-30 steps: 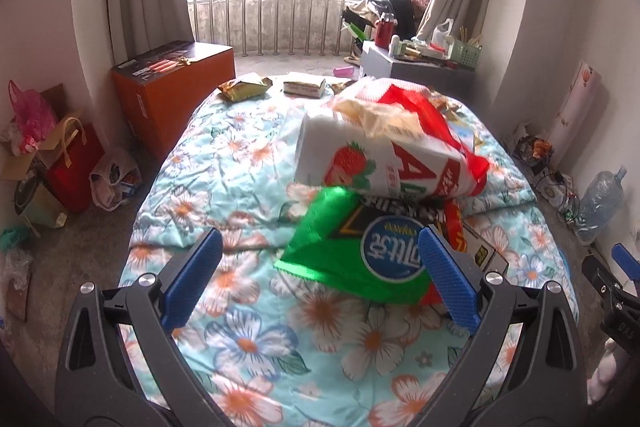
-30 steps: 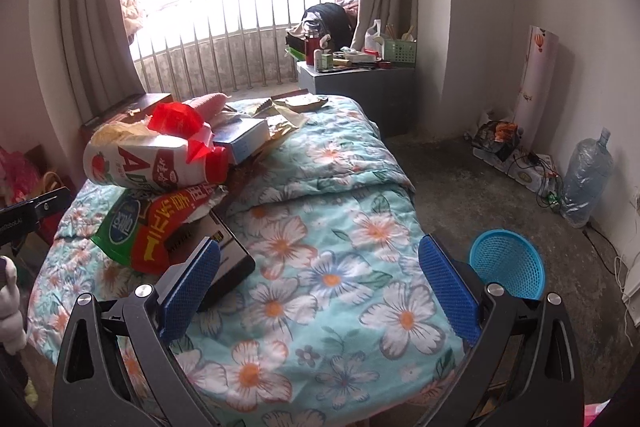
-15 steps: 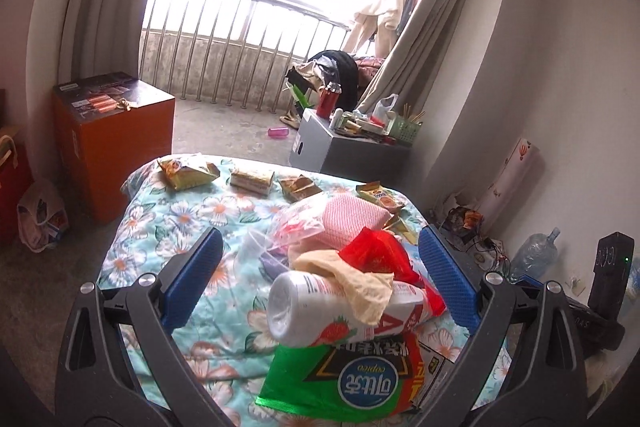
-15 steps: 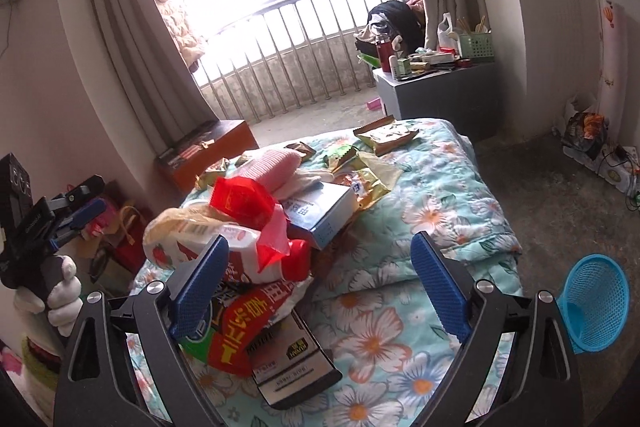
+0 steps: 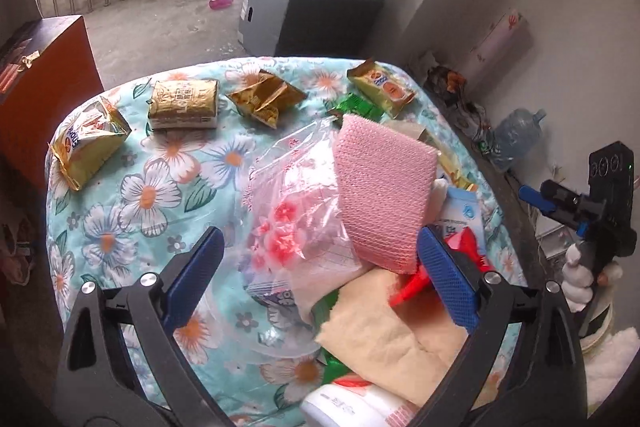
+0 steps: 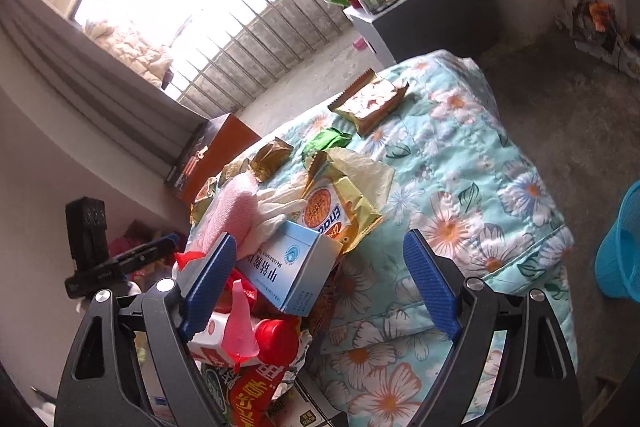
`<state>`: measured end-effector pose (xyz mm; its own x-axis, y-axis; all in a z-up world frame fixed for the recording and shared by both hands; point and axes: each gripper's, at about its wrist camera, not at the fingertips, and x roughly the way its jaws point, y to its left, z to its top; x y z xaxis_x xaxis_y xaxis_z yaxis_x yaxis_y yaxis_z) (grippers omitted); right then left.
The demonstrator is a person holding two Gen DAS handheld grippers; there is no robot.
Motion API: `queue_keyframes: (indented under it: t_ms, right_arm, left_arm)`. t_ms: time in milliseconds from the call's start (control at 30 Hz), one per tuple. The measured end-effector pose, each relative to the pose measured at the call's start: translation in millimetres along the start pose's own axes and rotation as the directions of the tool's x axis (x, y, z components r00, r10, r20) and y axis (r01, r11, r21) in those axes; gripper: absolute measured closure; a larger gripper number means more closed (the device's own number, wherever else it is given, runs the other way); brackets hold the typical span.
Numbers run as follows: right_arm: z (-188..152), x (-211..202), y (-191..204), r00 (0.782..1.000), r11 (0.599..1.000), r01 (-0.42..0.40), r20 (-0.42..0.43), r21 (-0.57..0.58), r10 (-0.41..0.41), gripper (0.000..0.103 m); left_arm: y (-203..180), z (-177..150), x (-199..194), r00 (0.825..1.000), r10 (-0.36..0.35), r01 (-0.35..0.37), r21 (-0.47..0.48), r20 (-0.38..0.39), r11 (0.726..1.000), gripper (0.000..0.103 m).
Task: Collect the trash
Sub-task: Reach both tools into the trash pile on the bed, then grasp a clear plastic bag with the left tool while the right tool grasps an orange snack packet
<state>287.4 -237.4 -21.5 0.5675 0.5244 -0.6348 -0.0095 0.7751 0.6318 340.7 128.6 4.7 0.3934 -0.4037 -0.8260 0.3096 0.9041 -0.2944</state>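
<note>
A floral-quilted bed (image 5: 168, 179) carries the trash heaped toward one side, likely gathered for the blue basket (image 6: 622, 247) on the floor beside it. Above the clear plastic bag (image 5: 288, 211) the left claw (image 5: 320, 279) is closing, gripping nothing; the right claw (image 6: 320, 283) likewise narrows, empty, over a blue carton (image 6: 292, 267)

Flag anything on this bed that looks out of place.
Wrappers and packets litter the floral quilt: a yellow snack bag lies by its far-left edge, and a pink foam sheet leans tilted atop a heaped pile, with a clear plastic bag beside it.
</note>
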Motion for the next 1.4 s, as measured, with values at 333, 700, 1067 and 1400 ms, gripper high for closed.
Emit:
queue_keyframes:
  t_ms: [333,700,1067,1400]
  right_arm:
    - [32.0,81.1,-53.6,0.969,0.960,-0.095,-0.195,0.261,0.149,0.020]
    - [26.9,101.6,-63.8,0.949,0.939,-0.130,-0.235,0.317,0.211,0.049]
    - [16.5,65.3,-29.9,0.984,0.996,-0.037,-0.172,0.086,0.052,0.097]
    - [18.9,7.4,14.3,0.990,0.979,0.130,0.072,-0.157,-0.120,0.099]
  left_arm:
    - [33.3,-2.2,31.8,0.991,-0.059,0.050,-0.079,-0.119,0.996,0.061]
    - [47.5,-8.1,15.4,0.995,-0.076,0.067,-0.125,-0.065,0.990,0.081]
    - [48.7,-9.9,-11.9,1.000,0.016,-0.015,-0.100,0.007,0.995,0.093]
    - [37.7,-10.6,-65.8,0.966,0.162,-0.145,-0.094,0.200,0.985,0.094]
